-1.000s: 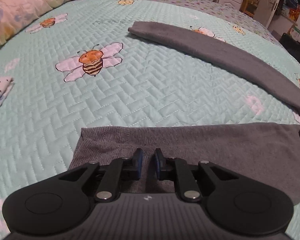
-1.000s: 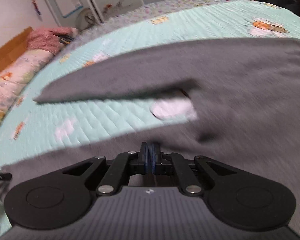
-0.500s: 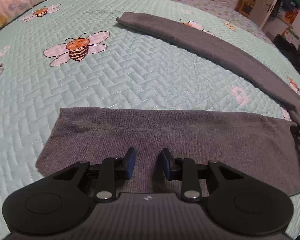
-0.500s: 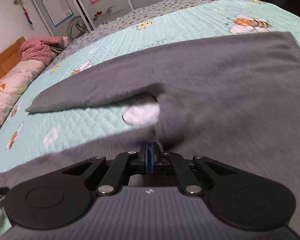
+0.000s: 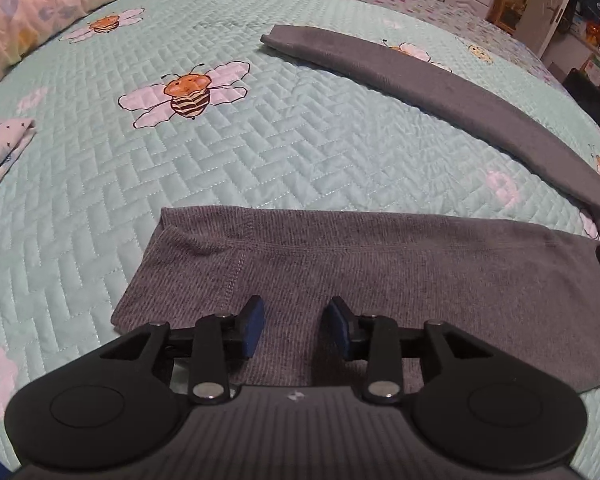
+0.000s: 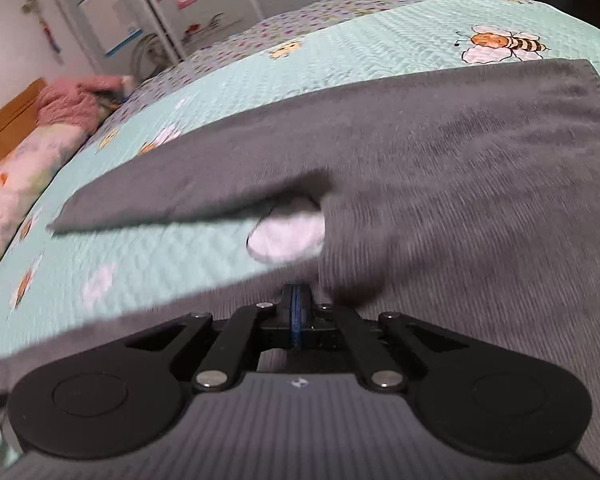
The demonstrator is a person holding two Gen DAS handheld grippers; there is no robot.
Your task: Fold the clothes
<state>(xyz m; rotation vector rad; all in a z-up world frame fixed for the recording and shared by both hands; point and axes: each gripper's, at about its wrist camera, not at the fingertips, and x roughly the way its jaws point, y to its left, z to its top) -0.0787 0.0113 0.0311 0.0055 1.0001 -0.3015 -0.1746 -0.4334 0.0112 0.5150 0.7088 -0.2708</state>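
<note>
My left gripper hovers with jaws opening over the near cuff of the grey trousers lying on the bed, that leg running rightward toward my right gripper, pressed shut near the crotch.

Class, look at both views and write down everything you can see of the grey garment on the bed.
The grey garment is a soft ribbed knit with a stitched hem and seam. It lies flat on the quilted bee-print bedspread, one long sleeve stretched out. The left gripper, jaws opening, hovers above its hem; the right gripper is shut over it.
</note>
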